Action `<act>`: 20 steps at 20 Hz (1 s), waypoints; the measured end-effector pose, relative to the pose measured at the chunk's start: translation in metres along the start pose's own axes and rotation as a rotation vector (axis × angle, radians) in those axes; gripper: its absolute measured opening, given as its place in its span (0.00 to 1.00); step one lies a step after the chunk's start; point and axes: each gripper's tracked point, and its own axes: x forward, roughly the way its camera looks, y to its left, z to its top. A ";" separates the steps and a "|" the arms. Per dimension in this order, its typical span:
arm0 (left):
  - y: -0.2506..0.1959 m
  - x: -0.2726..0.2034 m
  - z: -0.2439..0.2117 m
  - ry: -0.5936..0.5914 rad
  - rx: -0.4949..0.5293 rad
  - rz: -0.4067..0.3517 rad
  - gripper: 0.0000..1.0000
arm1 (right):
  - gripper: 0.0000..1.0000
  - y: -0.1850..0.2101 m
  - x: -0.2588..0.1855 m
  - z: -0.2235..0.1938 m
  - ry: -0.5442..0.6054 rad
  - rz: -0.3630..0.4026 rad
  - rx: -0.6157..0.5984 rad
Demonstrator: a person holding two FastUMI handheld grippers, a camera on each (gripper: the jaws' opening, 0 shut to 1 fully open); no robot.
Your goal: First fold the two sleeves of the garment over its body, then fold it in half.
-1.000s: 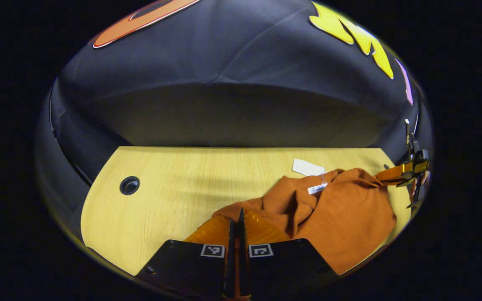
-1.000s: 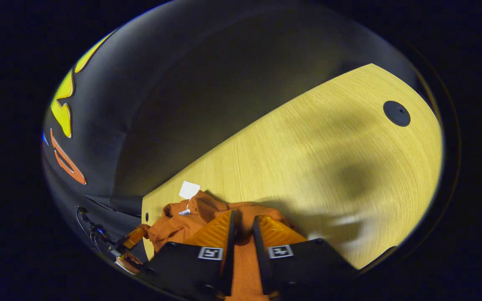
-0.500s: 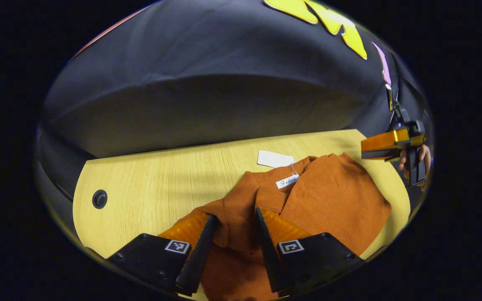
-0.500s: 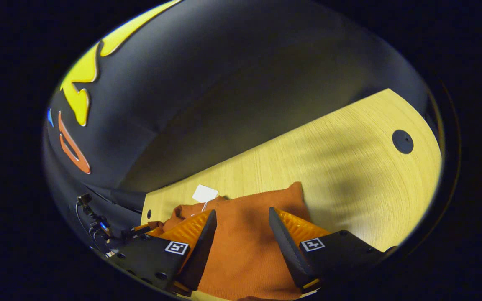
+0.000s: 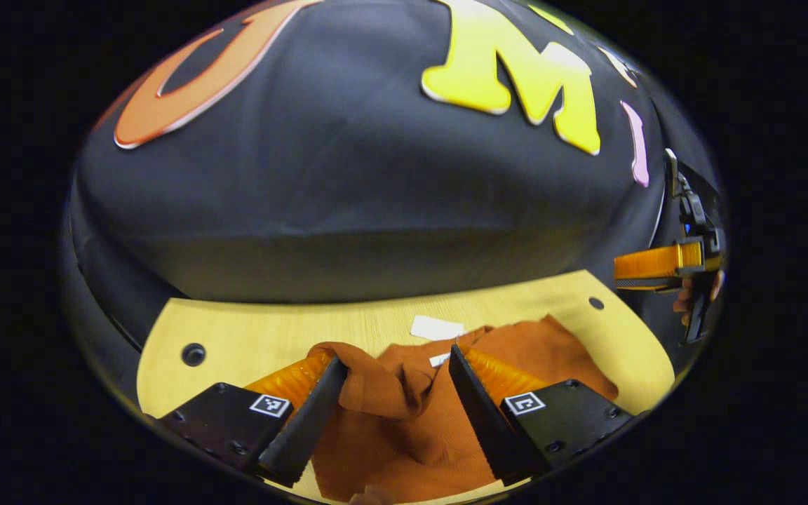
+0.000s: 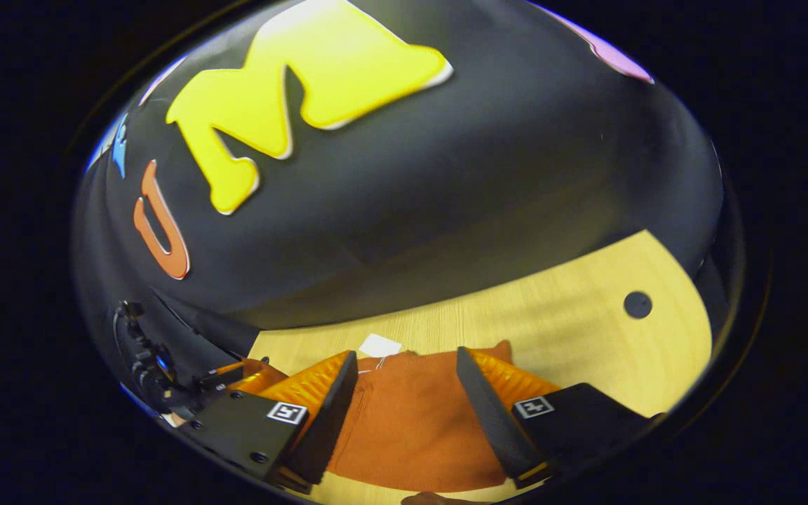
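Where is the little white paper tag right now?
In the left gripper view the white paper tag lies flat on the wooden table, just beyond the orange garment's neckline, on the side toward the booth wall.

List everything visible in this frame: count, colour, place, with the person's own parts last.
Garment: one, rust-orange, rumpled on the table's near side, between both grippers' open fingers.
Hang tag: one, white, on the table at the garment's far edge.
Table: one, light wood, in front of the booth wall.
Cable holes: two, dark, near the table's far corners.
Left gripper: open, above the garment.
Right gripper: open, above the garment.
Hand: one, holding the right gripper.
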 end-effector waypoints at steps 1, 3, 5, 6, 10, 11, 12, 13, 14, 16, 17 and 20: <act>0.005 -0.018 0.010 -0.025 -0.019 0.038 0.96 | 0.95 0.002 -0.016 0.008 -0.037 -0.015 -0.048; 0.010 -0.053 0.027 -0.075 -0.078 0.100 0.96 | 0.95 0.007 -0.052 0.022 -0.109 -0.056 -0.158; 0.015 -0.092 0.053 -0.183 -0.113 0.125 0.98 | 0.95 0.010 -0.087 0.032 -0.191 -0.116 -0.264; 0.011 -0.107 0.053 -0.248 -0.093 0.139 0.98 | 0.98 0.013 -0.109 0.035 -0.231 -0.132 -0.310; -0.011 -0.161 0.045 -0.312 0.019 0.226 0.98 | 0.98 0.028 -0.185 0.028 -0.379 -0.169 -0.389; -0.016 -0.177 0.038 -0.319 0.018 0.246 0.98 | 0.98 0.026 -0.204 0.020 -0.403 -0.189 -0.401; -0.018 -0.198 0.029 -0.322 0.003 0.261 0.97 | 0.97 0.024 -0.222 0.014 -0.428 -0.204 -0.408; -0.025 -0.216 0.017 -0.310 -0.017 0.266 0.97 | 0.97 0.022 -0.239 0.005 -0.441 -0.217 -0.403; -0.032 -0.231 0.006 -0.305 -0.032 0.273 0.98 | 0.97 0.020 -0.252 -0.008 -0.443 -0.228 -0.395; -0.046 -0.254 -0.011 -0.293 -0.036 0.279 0.98 | 0.97 0.015 -0.271 -0.036 -0.429 -0.243 -0.395; -0.053 -0.262 -0.016 -0.294 -0.033 0.271 0.97 | 0.97 0.012 -0.279 -0.053 -0.411 -0.247 -0.387; -0.067 -0.275 -0.013 -0.320 -0.047 0.243 0.97 | 0.97 0.010 -0.285 -0.085 -0.368 -0.244 -0.400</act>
